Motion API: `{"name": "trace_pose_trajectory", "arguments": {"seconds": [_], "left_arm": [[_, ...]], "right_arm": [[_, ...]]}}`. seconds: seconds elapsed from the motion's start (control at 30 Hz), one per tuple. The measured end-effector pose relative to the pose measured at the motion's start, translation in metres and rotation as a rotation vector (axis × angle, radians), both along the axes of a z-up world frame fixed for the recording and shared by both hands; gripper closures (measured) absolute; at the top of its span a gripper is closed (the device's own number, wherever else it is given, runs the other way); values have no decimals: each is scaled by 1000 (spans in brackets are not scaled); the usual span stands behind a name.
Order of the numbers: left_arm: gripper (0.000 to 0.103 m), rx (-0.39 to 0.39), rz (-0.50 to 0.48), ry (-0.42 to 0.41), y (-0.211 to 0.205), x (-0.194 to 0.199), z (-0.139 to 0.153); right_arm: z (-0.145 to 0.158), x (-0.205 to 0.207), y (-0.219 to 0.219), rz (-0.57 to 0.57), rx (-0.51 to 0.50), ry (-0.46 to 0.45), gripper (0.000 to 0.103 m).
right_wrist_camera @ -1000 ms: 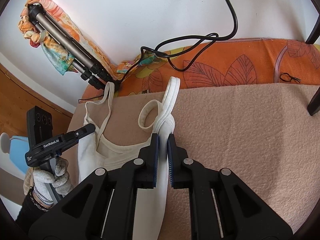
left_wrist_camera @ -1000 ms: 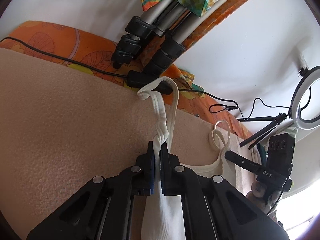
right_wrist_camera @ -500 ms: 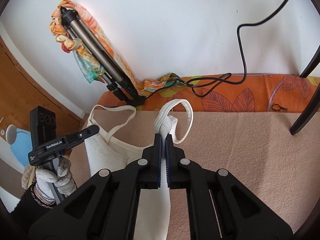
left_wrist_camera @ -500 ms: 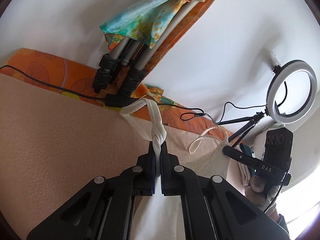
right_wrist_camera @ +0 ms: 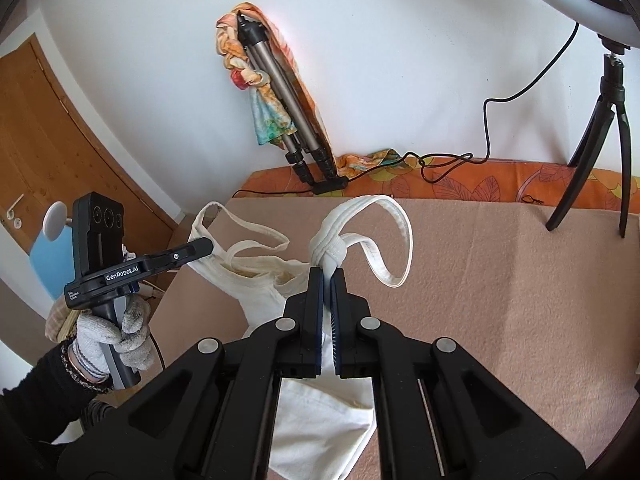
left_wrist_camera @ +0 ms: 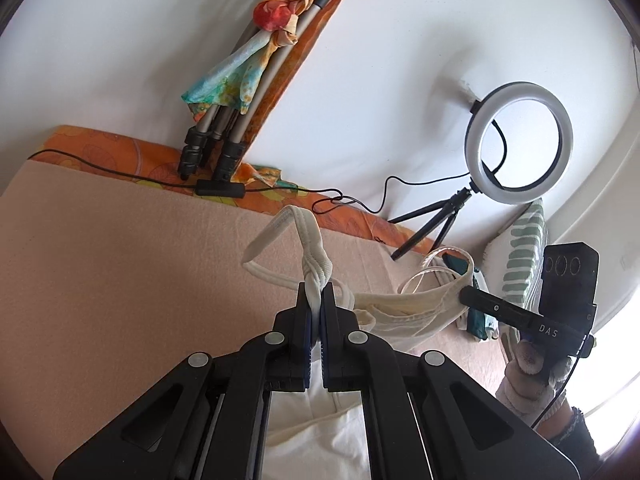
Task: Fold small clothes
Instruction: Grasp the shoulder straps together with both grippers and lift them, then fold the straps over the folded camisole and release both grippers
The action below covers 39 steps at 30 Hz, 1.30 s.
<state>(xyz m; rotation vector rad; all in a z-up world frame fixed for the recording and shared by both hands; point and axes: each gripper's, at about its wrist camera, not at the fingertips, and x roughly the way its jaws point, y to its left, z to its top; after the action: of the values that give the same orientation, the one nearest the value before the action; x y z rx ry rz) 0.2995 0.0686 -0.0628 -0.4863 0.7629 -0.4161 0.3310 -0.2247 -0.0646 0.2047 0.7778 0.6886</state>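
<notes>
Above a beige blanket point(right_wrist_camera: 500, 300) by the white wall, the left gripper point(left_wrist_camera: 316, 300) and right gripper point(right_wrist_camera: 327, 280) each pinch a shoulder strap of the white tank top point(right_wrist_camera: 320, 420), which hangs below them, stretched between.

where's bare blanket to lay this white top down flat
Bare beige blanket lies right of the right gripper, out to the black ring-light tripod; more lies left of the left gripper. Crowded along the orange floral strip, with the grey folded tripod and black cable. The white cotton top hangs pinched by both.
</notes>
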Motion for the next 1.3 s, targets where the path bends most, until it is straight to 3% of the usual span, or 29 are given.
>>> {"name": "trace_pose_trajectory", "arguments": {"seconds": [0.23,0.7,0.87,0.97,1.1,1.3], "left_arm": [[101,5,-18,-2,-7,-56,-1],[101,24,-23,112,-5,-129,-62],[100,99,-47,122,-9,-152,-72],[90,167,-79,159,-11,-161,-76],[88,196,-99,178,-4,-180,-75],[88,168,-103,84,6,-206,-43]], "right_arm": [[-13,-65,-6,-17,-14,14,98],[-90,-136,-18,-121,-38,117,98],[-105,-150,-18,-147,-85,142,98],[-113,-157,-18,-145,-148,184,91],[-106,-176,-22,-161,-186,176,88],[-56,-213,-21,-136,-119,-4,88]]}}
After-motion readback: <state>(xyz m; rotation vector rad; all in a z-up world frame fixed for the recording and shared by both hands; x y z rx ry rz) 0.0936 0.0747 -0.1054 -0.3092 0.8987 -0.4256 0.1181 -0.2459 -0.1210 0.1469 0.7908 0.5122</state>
